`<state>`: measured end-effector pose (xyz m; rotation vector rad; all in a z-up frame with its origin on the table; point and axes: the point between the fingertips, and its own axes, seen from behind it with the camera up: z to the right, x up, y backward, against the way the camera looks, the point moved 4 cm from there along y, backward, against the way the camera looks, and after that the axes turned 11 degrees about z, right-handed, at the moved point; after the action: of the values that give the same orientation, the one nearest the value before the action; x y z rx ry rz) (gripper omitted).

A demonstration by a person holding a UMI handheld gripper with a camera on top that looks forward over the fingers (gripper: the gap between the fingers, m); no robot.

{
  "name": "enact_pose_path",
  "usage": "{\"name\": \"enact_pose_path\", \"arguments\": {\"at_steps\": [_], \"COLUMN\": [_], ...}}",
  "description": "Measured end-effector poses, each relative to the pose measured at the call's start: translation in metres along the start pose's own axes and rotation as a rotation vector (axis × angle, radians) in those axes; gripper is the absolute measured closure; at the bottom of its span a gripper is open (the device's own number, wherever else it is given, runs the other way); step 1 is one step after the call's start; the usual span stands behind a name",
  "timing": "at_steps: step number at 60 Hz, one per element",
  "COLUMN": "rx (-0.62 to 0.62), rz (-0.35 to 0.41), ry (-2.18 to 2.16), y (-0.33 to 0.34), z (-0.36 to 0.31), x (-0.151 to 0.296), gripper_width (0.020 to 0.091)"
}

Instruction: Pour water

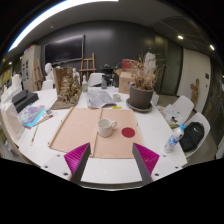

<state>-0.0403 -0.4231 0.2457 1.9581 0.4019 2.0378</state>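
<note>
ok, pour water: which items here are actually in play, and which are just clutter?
In play:
- white ceramic mug on the tan mat, ahead of the open gripper
- clear plastic water bottle

Clutter:
- small red round coaster
- potted plant in a brown pot
- white chairs

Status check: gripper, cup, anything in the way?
Gripper open, empty, over table edge. Cup upright on mat, ahead of fingers, untouched. Red coaster beside cup; path clear. Bottle off to the side.
</note>
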Motion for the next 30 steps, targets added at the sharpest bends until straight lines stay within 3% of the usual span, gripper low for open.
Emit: {"name": "enact_pose_path", "arguments": {"at_steps": [30], "rx": [-0.15], "rz": [0.074], "ry": [-0.017], "y": [-0.087], "z": [0.303], "x": [-0.095], "gripper_width": [0.0247]}}
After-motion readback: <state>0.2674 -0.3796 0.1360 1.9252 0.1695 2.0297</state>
